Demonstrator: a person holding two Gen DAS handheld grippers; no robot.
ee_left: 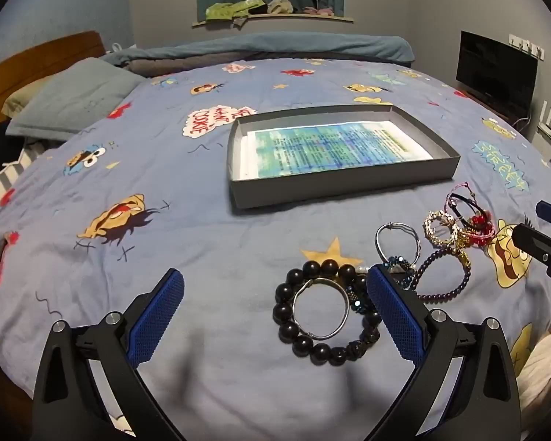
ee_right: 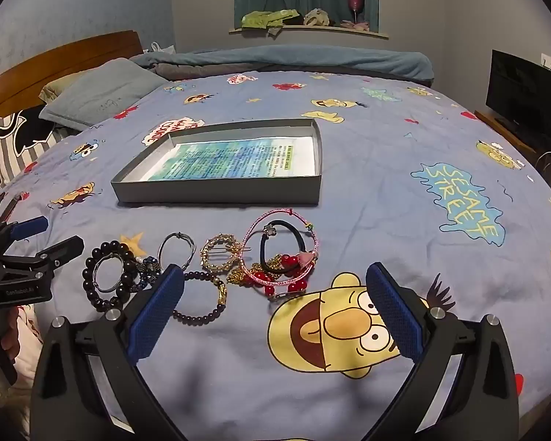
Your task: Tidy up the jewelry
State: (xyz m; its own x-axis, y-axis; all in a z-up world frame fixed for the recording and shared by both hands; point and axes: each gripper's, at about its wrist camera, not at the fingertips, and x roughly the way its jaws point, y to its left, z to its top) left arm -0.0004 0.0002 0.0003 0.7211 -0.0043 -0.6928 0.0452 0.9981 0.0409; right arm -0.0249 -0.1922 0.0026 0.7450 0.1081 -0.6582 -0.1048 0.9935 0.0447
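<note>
1. The left gripper hovers low over the blue cartoon-print bedspread, its blue-padded jaws spread wide with nothing between them.
2. Just ahead of it, nearer its right finger, lies a bracelet of large glossy black beads, with a thin silver bangle resting inside its ring.
3. The right gripper also stands wide apart and empty, above a yellow cartoon face printed on the cover.
4. Beyond its left finger lies a dark purple beaded bracelet with a gold charm.
5. Further along the row sit a silver wire bangle, a round gold hair clip, a pink cord bracelet and a black hair tie, tangled over red beads and a gold chain.
6. A shallow grey cardboard box lid, lined with a blue-green printed sheet, rests on the bed well behind the jewelry and holds none of it.
7. A grey-blue pillow, a wooden headboard and a dark television screen edge the scene.
</note>
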